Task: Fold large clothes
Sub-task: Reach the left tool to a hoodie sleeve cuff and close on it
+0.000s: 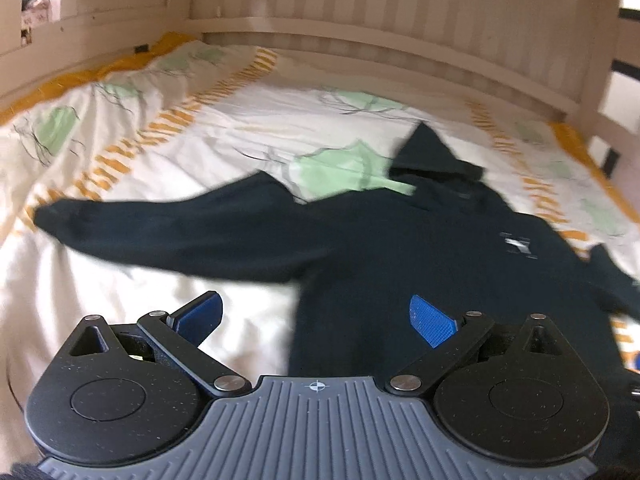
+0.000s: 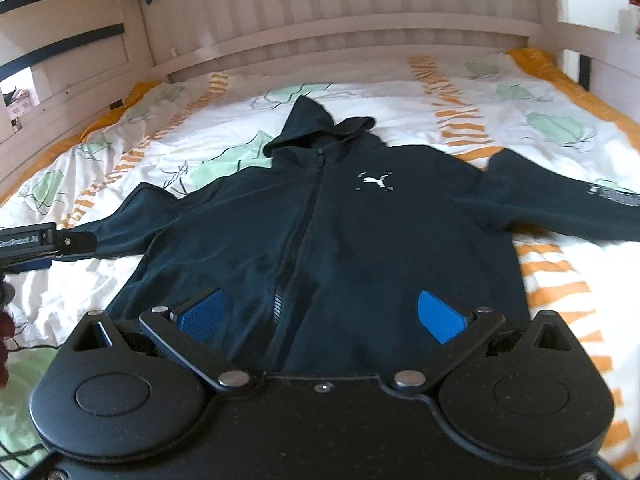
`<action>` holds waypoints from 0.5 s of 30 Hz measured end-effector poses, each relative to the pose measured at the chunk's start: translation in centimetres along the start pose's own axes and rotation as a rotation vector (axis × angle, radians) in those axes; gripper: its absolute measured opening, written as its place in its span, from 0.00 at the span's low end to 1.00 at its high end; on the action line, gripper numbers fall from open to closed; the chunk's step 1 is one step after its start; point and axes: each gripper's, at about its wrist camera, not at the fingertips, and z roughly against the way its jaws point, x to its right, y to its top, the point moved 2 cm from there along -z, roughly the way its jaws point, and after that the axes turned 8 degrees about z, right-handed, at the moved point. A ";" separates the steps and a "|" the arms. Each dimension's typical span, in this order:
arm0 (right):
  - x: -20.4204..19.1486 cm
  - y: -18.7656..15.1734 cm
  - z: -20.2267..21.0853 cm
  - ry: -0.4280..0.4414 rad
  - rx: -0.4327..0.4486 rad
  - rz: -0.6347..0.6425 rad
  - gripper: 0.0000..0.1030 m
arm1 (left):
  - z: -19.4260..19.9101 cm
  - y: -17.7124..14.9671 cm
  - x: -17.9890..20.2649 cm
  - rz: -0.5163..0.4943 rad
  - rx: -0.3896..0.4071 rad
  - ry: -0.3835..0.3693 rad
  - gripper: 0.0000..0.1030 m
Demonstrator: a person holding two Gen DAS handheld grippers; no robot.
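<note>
My left gripper (image 1: 316,318) hangs with jaws spread wide, holding nothing, over the hoodie's (image 1: 400,256) lower left hem. My right gripper (image 2: 324,316) gapes too, above the zipper (image 2: 304,216). The hoodie lies flat mid-frame, sleeves out. Bare duvet (image 2: 500,100) all round; the headboard (image 2: 340,4) closes the top edge.

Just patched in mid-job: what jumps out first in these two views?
A dark zip hoodie lies face up, sleeves spread, on a white bedspread with orange stripes and green leaves. Its white chest logo stands out. Both the left gripper and right gripper are open over its hem.
</note>
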 end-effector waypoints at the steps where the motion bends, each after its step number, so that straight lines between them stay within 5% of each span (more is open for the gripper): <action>1: 0.0 0.2 -0.6 0.008 -0.006 0.001 0.99 | -0.7 0.5 -0.7 -0.001 -0.003 0.019 0.99; 15: -1.9 2.0 -6.2 0.100 -0.084 0.058 0.99 | -8.1 6.1 -15.0 0.195 -0.052 0.274 0.99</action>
